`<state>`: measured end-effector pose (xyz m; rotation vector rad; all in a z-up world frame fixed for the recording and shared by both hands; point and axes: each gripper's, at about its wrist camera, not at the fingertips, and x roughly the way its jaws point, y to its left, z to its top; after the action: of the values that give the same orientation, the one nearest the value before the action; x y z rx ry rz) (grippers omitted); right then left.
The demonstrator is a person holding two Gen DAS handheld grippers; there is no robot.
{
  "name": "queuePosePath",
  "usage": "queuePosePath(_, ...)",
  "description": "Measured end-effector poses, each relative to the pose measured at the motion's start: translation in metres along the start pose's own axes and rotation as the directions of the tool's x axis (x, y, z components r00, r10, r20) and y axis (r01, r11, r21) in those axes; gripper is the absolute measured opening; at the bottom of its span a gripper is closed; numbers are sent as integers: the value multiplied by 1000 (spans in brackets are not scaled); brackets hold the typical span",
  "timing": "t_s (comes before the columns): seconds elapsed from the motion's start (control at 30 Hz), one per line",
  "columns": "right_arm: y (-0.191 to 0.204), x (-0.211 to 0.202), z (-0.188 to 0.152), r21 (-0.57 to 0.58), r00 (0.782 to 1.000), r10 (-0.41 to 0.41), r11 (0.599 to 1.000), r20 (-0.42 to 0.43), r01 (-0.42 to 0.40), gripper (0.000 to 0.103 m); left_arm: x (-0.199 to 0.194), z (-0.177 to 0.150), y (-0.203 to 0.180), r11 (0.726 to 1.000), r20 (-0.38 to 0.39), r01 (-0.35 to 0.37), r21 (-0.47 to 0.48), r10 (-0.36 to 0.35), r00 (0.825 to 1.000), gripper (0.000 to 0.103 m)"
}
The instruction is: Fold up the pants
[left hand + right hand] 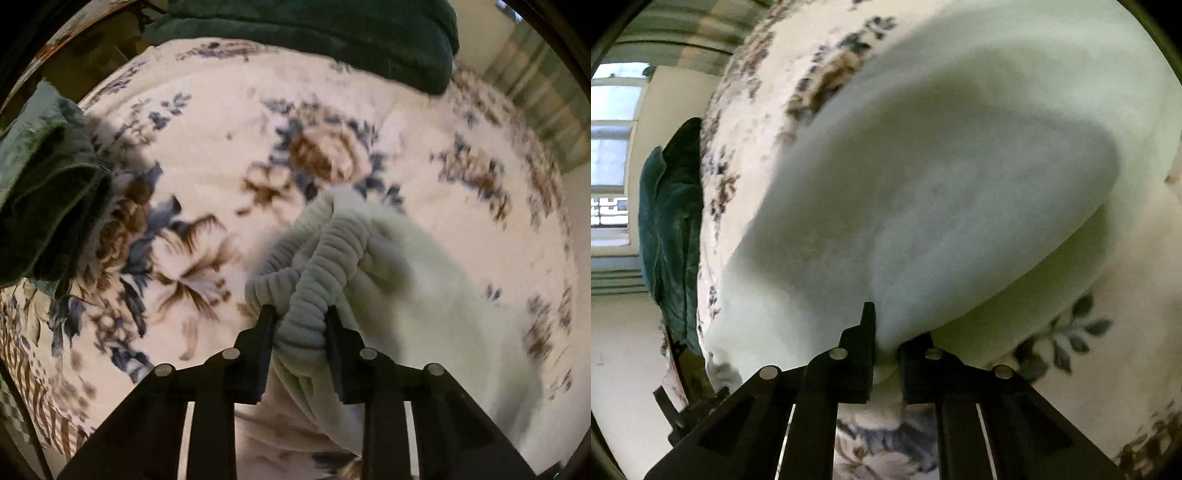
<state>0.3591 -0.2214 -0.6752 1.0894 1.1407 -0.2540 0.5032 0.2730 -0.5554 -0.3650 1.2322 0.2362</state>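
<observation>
Left gripper [300, 314]: jaws narrow, pinching the ribbed waistband [325, 251] of the pale pants [424, 280]. Right gripper [886, 332]: jaws nearly closed, clamping a smooth fold of the same pants, which drape over the floral blanket [221, 122].

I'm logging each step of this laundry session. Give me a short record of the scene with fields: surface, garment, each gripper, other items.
surface: flowered blanket
garment: pale pants, ribbed waistband bunched
left gripper: shut on the waistband
right gripper: shut on the pants' plain cloth
other items: dark green cloth at the blanket's left edge; teal cushion at its far edge
</observation>
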Motion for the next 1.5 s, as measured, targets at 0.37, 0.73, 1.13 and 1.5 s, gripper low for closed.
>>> queuePosePath(0.37, -15, 34, -30, -140, 972, -130, 985, -196, 104, 18, 48, -4, 20, 992, -66, -101, 76, 106, 992, 31)
queuePosePath(0.73, -78, -79, 16, -10, 998, -36, 999, -42, 35, 59, -47, -107, -116, 936, 134, -150, 317, 113, 985, 97)
queuePosePath(1.13, -282, -215, 215, 359, 934, -164, 933, 319, 41, 59, 19, -220, -306, 859, 15, -102, 502, 109, 994, 97)
queuePosePath(1.5, -294, -235, 231, 285, 938, -72, 958, 338, -30, 7, 19, -248, -348, 798, 51, -173, 578, 176, 983, 97)
